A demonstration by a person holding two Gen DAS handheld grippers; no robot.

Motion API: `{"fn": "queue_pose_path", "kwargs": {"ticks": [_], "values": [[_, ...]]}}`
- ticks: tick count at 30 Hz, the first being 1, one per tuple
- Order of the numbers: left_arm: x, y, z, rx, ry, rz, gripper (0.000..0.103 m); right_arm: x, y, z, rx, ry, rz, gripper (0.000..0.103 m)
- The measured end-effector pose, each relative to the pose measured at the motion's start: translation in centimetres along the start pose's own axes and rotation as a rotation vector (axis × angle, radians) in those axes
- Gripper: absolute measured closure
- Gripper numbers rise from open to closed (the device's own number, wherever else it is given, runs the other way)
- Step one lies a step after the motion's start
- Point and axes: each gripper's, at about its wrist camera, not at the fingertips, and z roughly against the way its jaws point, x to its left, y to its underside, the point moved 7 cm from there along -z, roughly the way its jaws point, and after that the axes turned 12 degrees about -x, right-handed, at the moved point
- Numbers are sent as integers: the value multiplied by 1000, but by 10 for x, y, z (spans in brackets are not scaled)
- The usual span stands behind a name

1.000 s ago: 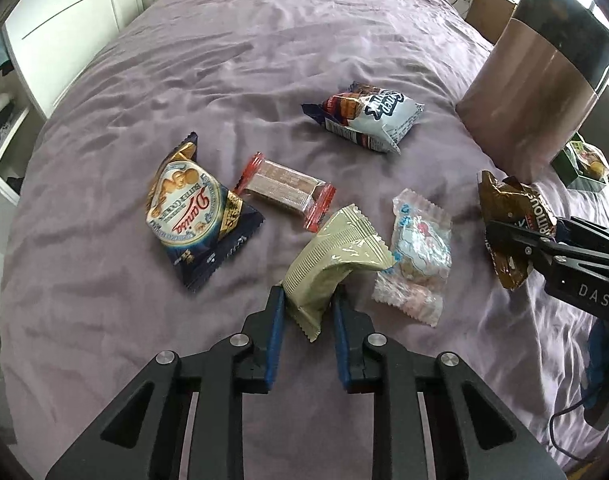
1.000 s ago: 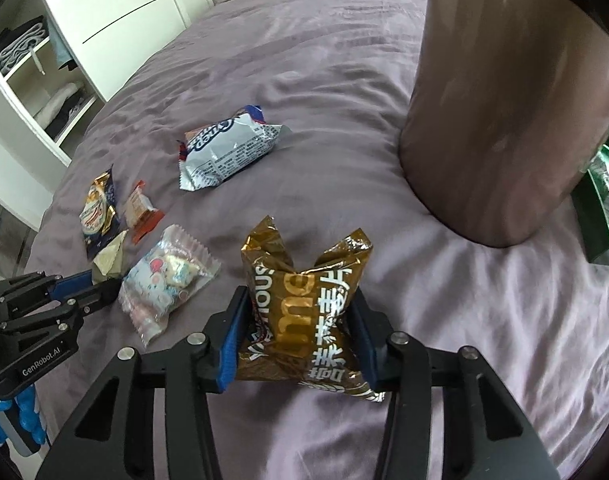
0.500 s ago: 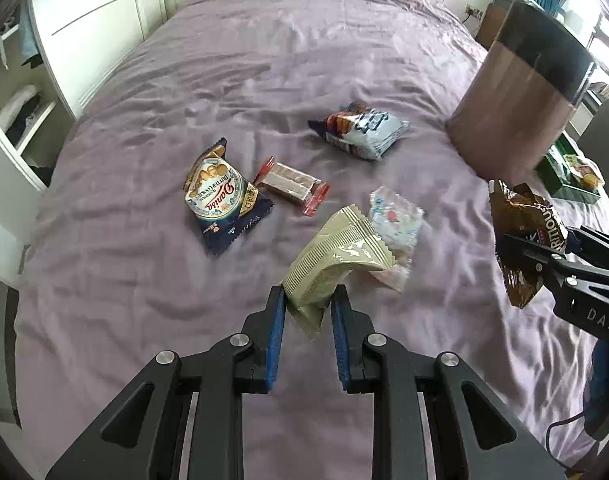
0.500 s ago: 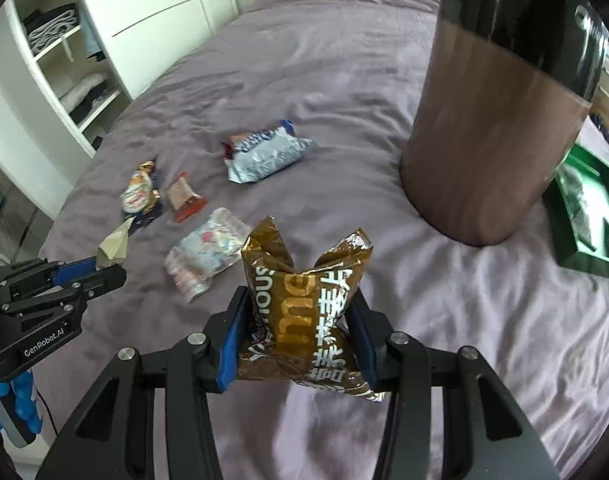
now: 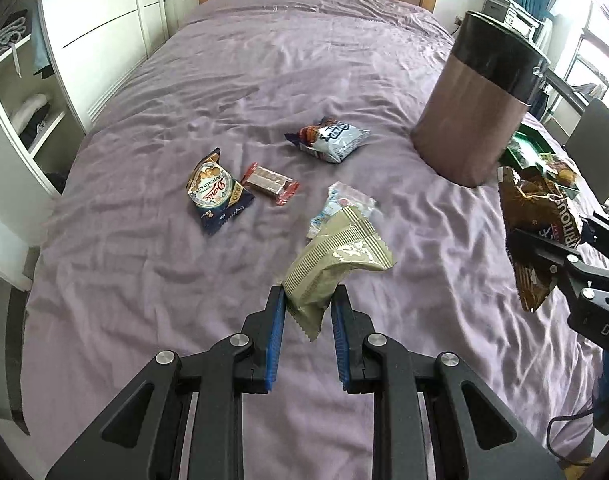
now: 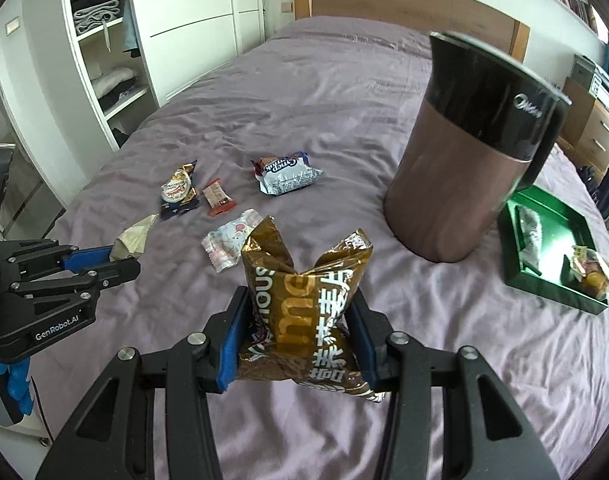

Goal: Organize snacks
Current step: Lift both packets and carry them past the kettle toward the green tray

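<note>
My left gripper [image 5: 307,312] is shut on a pale green packet [image 5: 332,268] and holds it above the purple bed. My right gripper [image 6: 298,312] is shut on a brown-gold snack bag [image 6: 304,304], also held in the air; it shows at the right in the left wrist view [image 5: 540,216]. On the bed lie a blue Danisa cookie pack [image 5: 216,192], a red-ended wafer bar [image 5: 269,182], a blue-white biscuit bag [image 5: 330,140] and a clear candy pack [image 5: 340,204]. A green tray [image 6: 552,248] with a few snacks sits at the right.
A tall brown bin with a black top [image 6: 472,152] stands on the bed between the loose snacks and the tray. White wardrobe shelves [image 6: 100,60] line the left side. The wooden headboard [image 6: 404,4] is at the far end.
Both grippers have lifted well above the bed with their packets, so more of the room shows. The snacks on the bed have not moved.
</note>
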Motion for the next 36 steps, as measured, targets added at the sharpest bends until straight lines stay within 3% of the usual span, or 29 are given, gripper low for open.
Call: {"fn": "queue_pose_path", "kwargs": {"ticks": [16, 36], "values": [[-39, 15, 55, -40, 25, -35, 84, -21, 17, 85, -71, 43, 20, 62], [-148, -2, 120, -147, 124, -139, 84, -153, 34, 221, -214, 280, -119, 63]]}}
